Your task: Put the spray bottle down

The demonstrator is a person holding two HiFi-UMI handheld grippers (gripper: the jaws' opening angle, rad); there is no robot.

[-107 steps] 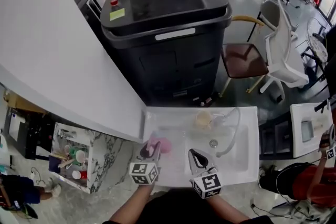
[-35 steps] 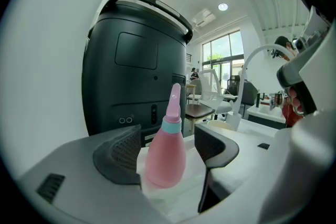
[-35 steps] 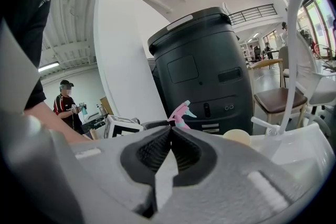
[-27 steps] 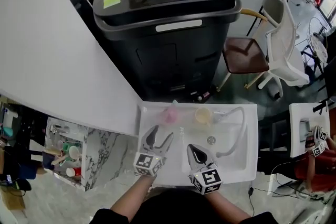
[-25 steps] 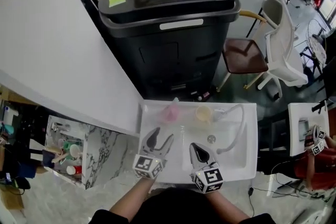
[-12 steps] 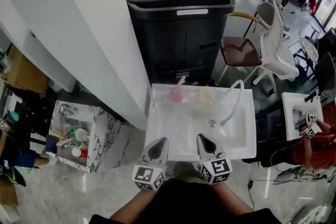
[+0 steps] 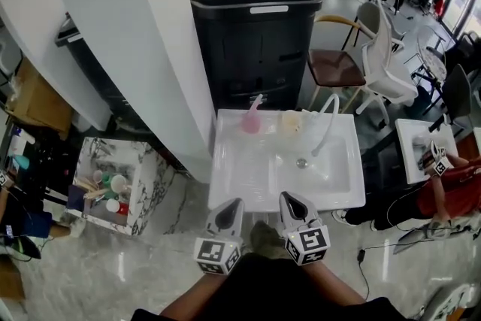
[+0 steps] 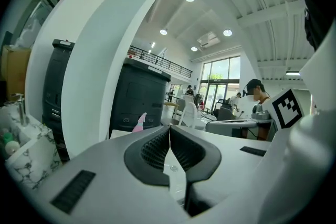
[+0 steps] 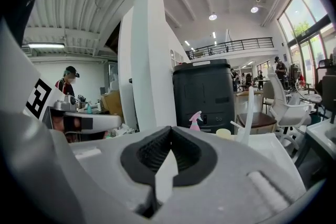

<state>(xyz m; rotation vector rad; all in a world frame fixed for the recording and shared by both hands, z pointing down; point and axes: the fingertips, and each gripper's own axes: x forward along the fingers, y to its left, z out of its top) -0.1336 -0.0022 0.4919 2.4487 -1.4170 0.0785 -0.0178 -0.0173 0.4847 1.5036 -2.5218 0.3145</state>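
Observation:
The pink spray bottle (image 7: 250, 119) stands upright at the back left of the white sink (image 7: 225, 184), with nothing touching it. My left gripper (image 7: 228, 216) hangs in front of the sink's near edge, shut and empty. My right gripper (image 7: 294, 208) is beside it, also shut and empty. In the left gripper view the bottle (image 8: 139, 122) shows small and far beyond the closed pads of the left gripper (image 8: 169, 128). The right gripper view shows the bottle (image 9: 195, 119) far past the right gripper (image 9: 170, 129), whose pads meet.
A curved white faucet (image 7: 325, 124) and a pale yellow cup (image 7: 291, 122) stand at the sink's back. A big black bin (image 7: 255, 26) rises behind it and a white pillar (image 7: 158, 49) to its left. A marble caddy (image 7: 113, 195) sits at floor left, chairs (image 7: 338, 68) at the right.
Both grippers have drawn back from the sink toward me. The left jaws, open a second ago, have shut on nothing. The bottle, once in the left gripper, stays at the sink's back.

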